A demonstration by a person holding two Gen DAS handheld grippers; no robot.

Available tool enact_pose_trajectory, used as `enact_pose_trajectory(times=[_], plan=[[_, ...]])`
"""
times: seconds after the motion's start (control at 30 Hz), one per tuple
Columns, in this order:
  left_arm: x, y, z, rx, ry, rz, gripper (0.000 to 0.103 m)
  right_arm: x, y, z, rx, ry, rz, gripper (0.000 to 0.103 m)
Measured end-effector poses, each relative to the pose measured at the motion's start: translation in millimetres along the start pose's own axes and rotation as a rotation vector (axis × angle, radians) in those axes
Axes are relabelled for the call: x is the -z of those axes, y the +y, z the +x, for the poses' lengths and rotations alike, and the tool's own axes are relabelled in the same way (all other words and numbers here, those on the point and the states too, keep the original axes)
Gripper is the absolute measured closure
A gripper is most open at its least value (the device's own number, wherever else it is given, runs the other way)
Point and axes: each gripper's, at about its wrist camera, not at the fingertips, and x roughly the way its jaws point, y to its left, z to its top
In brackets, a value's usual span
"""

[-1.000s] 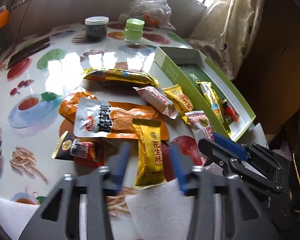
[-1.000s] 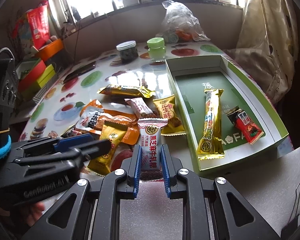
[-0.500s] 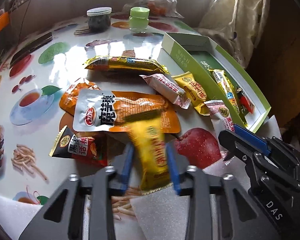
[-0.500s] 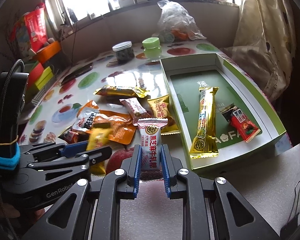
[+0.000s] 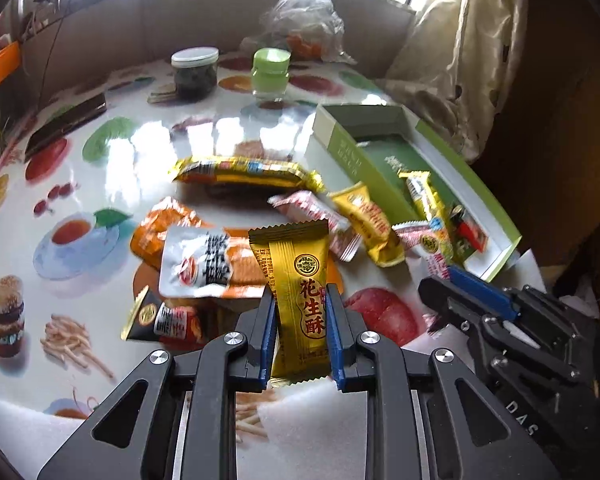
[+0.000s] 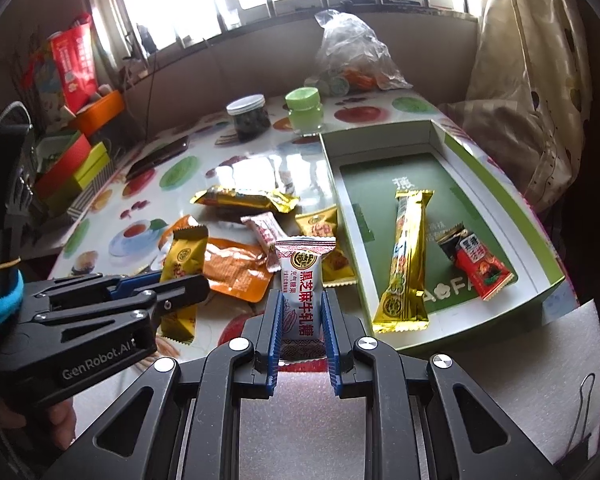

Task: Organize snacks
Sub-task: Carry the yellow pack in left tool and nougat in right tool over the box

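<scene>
The left gripper (image 5: 300, 332) pinches a gold packet (image 5: 298, 292) between its blue fingers (image 5: 267, 336), lifted clear of the tabletop (image 5: 100, 184); the packet reads 花生酥 in red under a round green-and-gold seal. The right gripper (image 6: 301, 326) pinches a white packet (image 6: 303, 288) with a red zigzag top, printed 黑芝麻牛轧糖 in red below a gold seal, and holds it upright just left of the green box (image 6: 496, 184).

In the right wrist view the left gripper's black body at the near left carries the lettering "GenRobot.AI". In the left wrist view the right gripper's body at the near right shows the letters "DAS".

Inside the box lie a long gold bar (image 6: 406, 256) and, right of it, a red-and-black packet (image 6: 476, 260); white letters "A" and "F" show on the box floor near the bar's near end.

Loose on the tabletop left of the box: a long gold packet (image 5: 244, 172) at the far side, a pink-and-white candy (image 5: 312, 216), a second gold packet (image 5: 366, 220) beside the box wall, an orange pouch (image 5: 212, 264) with a white panel of blurred black characters, and a small black-and-red packet (image 5: 162, 320) nearest.

Farther back stand a white-lidded jar (image 5: 194, 72) and a green-lidded jar (image 5: 271, 74).
</scene>
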Motion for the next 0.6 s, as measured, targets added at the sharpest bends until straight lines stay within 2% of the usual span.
enact_pose_trajectory(times=[0.3,0.6], plan=[[-29.3,-17.3,-0.7,0.085,-0.028,0.015,0.080,-12.1,-13.4,-11.3,0.026,-0.032,0.021,0.085],[-61.7,-48.0,15.6,0.152,-0.031,0.048,0.080,-24.2,-46.9,-19.7,0.098,-0.051,0.074,0.085]])
